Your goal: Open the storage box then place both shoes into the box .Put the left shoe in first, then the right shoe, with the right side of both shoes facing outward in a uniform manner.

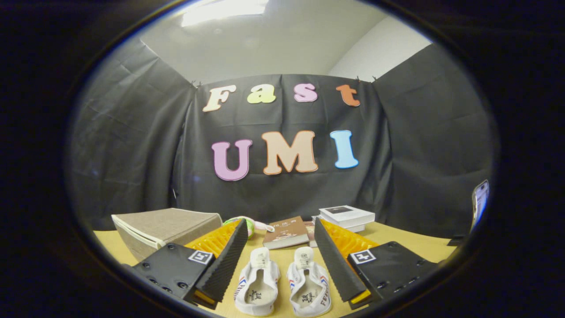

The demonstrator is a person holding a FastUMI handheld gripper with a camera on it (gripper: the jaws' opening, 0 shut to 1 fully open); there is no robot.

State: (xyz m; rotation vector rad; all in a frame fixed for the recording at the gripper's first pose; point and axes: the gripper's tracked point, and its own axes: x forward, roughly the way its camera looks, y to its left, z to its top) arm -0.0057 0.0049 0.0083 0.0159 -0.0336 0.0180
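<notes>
claw [280, 256] wide open, empty | shoes [282, 287] side by side between fingers

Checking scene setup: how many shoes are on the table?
2. Left shoe and right shoe lie side by side on the table, between the open gripper fingers. None seems hidden.
</notes>
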